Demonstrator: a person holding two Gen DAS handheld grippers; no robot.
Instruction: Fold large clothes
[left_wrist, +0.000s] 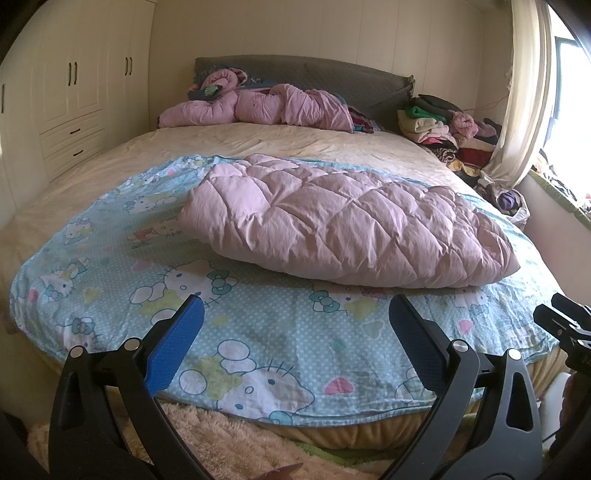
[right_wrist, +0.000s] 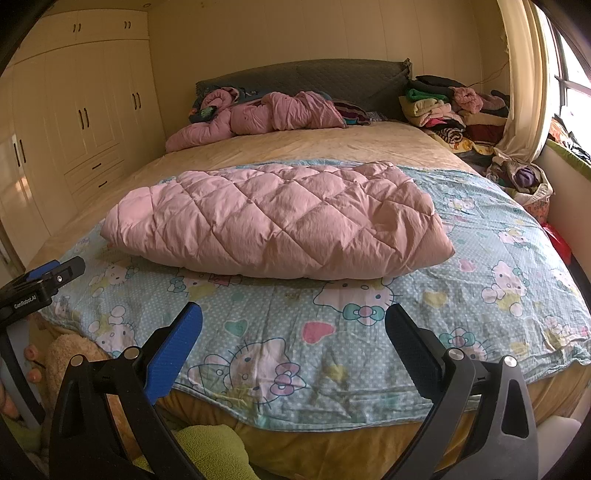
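Left wrist view shows the left gripper (left_wrist: 295, 325) with fingers spread apart and empty, hovering at the foot of the bed (left_wrist: 110, 158); the right gripper (right_wrist: 293, 328) likewise gapes empty. Already folded into a thick pad, the pink quilted garment (right_wrist: 273, 225) lies on the cartoon-print sheet (right_wrist: 480, 295). For another fold, I'd pinch both near corners through every layer and lift together.
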